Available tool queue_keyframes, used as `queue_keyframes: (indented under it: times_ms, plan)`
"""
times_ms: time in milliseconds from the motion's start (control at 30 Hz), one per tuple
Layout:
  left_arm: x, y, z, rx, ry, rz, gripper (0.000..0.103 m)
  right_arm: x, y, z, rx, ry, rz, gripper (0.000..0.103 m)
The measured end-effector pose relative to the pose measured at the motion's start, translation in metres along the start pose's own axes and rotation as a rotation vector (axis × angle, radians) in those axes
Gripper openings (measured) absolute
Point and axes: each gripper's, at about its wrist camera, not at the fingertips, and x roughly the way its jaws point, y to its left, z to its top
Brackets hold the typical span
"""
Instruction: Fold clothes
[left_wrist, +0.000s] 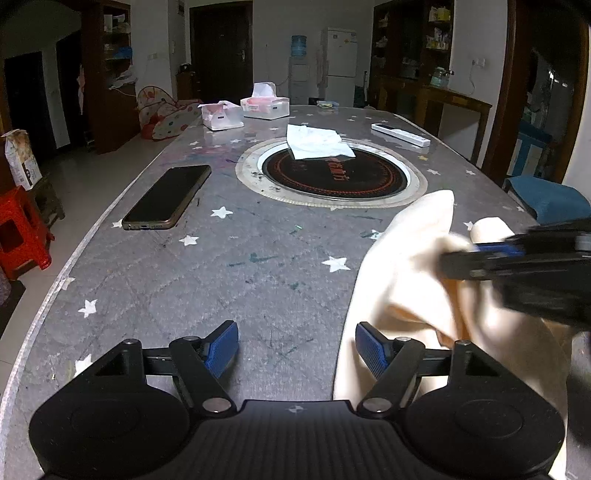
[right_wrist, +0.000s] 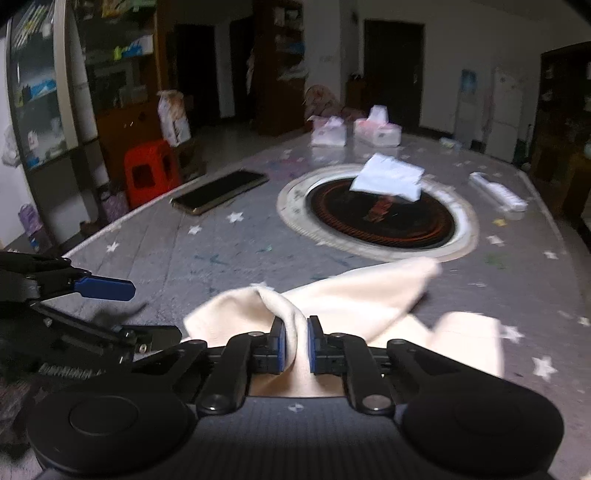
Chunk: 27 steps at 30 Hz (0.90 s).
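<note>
Near the round black hotplate (left_wrist: 334, 173) set into the grey star-patterned table (left_wrist: 229, 273), on its near right side, lies a cream cloth (right_wrist: 354, 299), rumpled. Its raised fold is pinched between the nearly closed blue pads of the right gripper (right_wrist: 296, 345). Left of the cloth, the left gripper (left_wrist: 296, 349) stands wide apart over bare table, holding nothing. A dark phone (left_wrist: 168, 197) lies left of the hotplate, and a white folded garment (left_wrist: 316, 142) overlaps its far rim.

Both wrist views look low and close along a grey table (left_wrist: 258, 266), sharing its round inset (right_wrist: 376, 218) at upper centre.
</note>
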Motion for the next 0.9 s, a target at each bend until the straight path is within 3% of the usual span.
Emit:
queue_keyframes:
  times_ms: [267,433,500,633,833,900]
  plan:
    - [0.005,-0.018,0.009,0.041,-0.016,-0.034,0.074,-0.094,-0.041,-0.035,0.08,-0.117,-0.133,0.01]
    - [0.012,-0.028,0.019,0.067,-0.025,-0.044,0.074,-0.145,-0.069,-0.069,0.157,-0.126,-0.255,0.01]
    - [0.017,-0.03,0.024,0.072,-0.025,-0.049,0.074,-0.161,-0.08,-0.088,0.207,-0.09,-0.31,0.01]
    - [0.032,-0.039,0.033,0.098,-0.016,-0.07,0.073,-0.174,-0.096,-0.122,0.28,-0.003,-0.366,0.016]
    - [0.063,-0.051,0.043,0.127,0.019,-0.086,0.072,-0.194,-0.098,-0.128,0.301,-0.031,-0.385,0.03]
    - [0.071,-0.053,0.043,0.127,0.033,-0.104,0.067,-0.197,-0.095,-0.124,0.297,-0.051,-0.386,0.036]
